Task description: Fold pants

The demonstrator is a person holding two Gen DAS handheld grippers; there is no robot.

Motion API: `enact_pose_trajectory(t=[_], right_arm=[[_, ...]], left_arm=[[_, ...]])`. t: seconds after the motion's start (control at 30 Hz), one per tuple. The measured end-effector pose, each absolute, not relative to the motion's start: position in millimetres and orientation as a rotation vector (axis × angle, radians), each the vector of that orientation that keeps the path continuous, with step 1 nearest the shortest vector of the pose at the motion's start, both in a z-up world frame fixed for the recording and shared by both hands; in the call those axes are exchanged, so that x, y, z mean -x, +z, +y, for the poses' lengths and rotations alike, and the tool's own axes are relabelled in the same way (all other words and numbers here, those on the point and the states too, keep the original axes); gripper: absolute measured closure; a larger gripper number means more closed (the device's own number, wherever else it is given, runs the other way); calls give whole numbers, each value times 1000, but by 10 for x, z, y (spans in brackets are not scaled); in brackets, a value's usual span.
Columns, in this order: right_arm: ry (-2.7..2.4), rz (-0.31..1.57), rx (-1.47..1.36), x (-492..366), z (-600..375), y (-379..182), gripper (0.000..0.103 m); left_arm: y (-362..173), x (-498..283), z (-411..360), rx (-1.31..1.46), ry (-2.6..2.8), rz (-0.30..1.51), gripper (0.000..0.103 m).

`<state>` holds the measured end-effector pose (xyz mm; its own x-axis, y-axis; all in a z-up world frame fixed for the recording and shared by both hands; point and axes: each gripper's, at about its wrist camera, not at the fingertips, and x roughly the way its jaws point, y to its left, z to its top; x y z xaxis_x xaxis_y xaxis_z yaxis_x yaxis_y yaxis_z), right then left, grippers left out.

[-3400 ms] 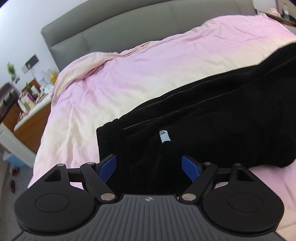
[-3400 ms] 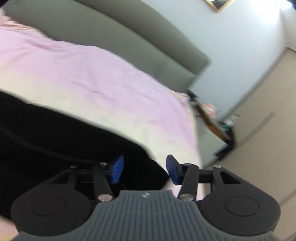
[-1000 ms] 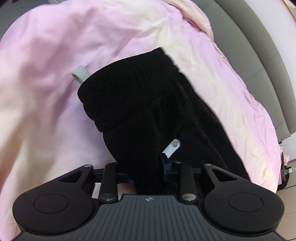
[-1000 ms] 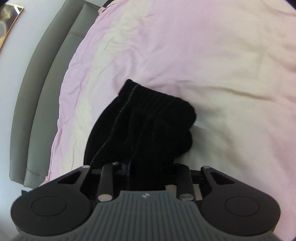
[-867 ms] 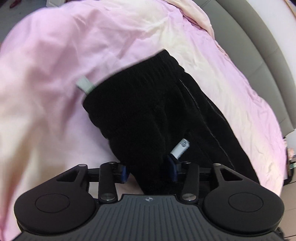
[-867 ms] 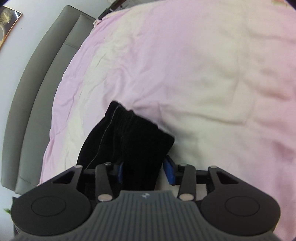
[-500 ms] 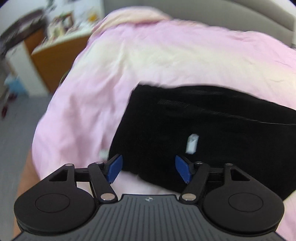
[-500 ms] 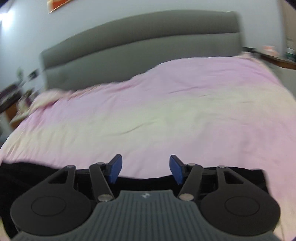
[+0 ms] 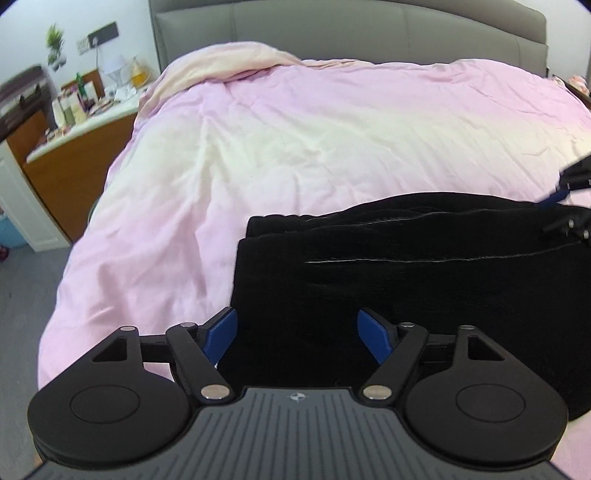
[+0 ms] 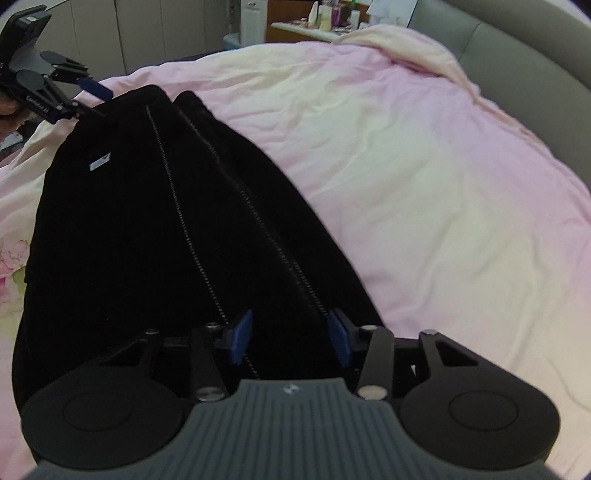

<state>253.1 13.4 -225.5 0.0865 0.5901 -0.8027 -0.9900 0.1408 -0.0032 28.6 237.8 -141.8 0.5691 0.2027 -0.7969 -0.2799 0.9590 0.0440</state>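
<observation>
The black pants [image 9: 406, 266] lie flat on the pink bedspread [image 9: 295, 140], folded lengthwise with one leg on the other; two pale seam lines run along them [image 10: 207, 229]. My left gripper [image 9: 297, 332] is open and empty, just above the end of the pants nearest it. It also shows at the far end of the pants in the right wrist view [image 10: 86, 96]. My right gripper [image 10: 291, 338] is open and empty over the opposite end, and shows at the right edge of the left wrist view [image 9: 565, 210]. A small white label [image 10: 99, 162] shows on the pants.
A grey padded headboard [image 9: 369, 33] runs along the back of the bed. A wooden bedside cabinet [image 9: 66, 147] with bottles and clutter stands left of the bed. The bedspread [image 10: 424, 166] extends wide beyond the pants. Grey floor [image 9: 22, 295] lies at the left.
Both grippers had been shut on the ends of the pants, holding them up. They have laid the pants flat on the bed and opened, and now hover over the two ends.
</observation>
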Motion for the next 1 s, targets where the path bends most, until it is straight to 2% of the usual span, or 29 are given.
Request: enact_pose_trajectory(t=[0.03, 0.07, 0.13, 0.2, 0.23, 0.27, 0.43, 0.53, 0.57, 0.6, 0.63, 0.67, 0.7, 0.83, 0.87, 0.93, 1.0], right_arm=[[1315, 764, 677, -2520, 169, -2288, 70], [1308, 758, 687, -2545, 192, -2336, 81], [1280, 780, 683, -2562, 191, -2364, 96], [1290, 785, 664, -2553, 163, -2344, 99], [1293, 770, 651, -2549, 139, -2309, 100], [1289, 756, 617, -2566, 103, -2252, 100], [1265, 682, 445, -2757, -57, -1890, 101], [1236, 658, 439, -2821, 9, -1860, 101], [1222, 668, 435, -2847, 33, -1890, 101], [1210, 685, 443, -2864, 69, -1943, 101], [1202, 710, 458, -2883, 113, -2012, 101], [1197, 724, 487, -2858, 146, -2086, 101], [1195, 729, 521, -2797, 127, -2155, 101], [1195, 734, 527, -2740, 126, -2267, 100], [1200, 742, 513, -2756, 110, -2260, 100], [1216, 751, 486, -2786, 66, -2241, 100], [1238, 749, 462, -2798, 9, -2210, 100]], left_arm=[[-1453, -300, 2448, 119, 271, 931, 16], [-1485, -314, 2496, 138, 264, 933, 16], [-1526, -331, 2575, 180, 239, 933, 24], [-1528, -316, 2646, 229, 203, 907, 66], [-1480, -291, 2662, 257, 177, 871, 80], [-1398, -265, 2650, 259, 166, 827, 103], [-925, -293, 2687, 228, 174, 670, 103], [-971, -403, 2868, 285, 206, 715, 102], [-1041, -428, 2905, 310, 204, 748, 83], [-1152, -434, 2938, 340, 210, 783, 58], [-1247, -420, 2961, 371, 210, 805, 44], [-1331, -404, 2970, 392, 200, 817, 25], [-1397, -391, 2969, 396, 199, 827, 22], [-1594, -410, 3020, 419, 195, 893, 23], [-1623, -408, 3054, 456, 183, 890, 36], [-1628, -378, 3086, 496, 169, 863, 43], [-1530, -378, 3023, 429, 125, 840, 57]])
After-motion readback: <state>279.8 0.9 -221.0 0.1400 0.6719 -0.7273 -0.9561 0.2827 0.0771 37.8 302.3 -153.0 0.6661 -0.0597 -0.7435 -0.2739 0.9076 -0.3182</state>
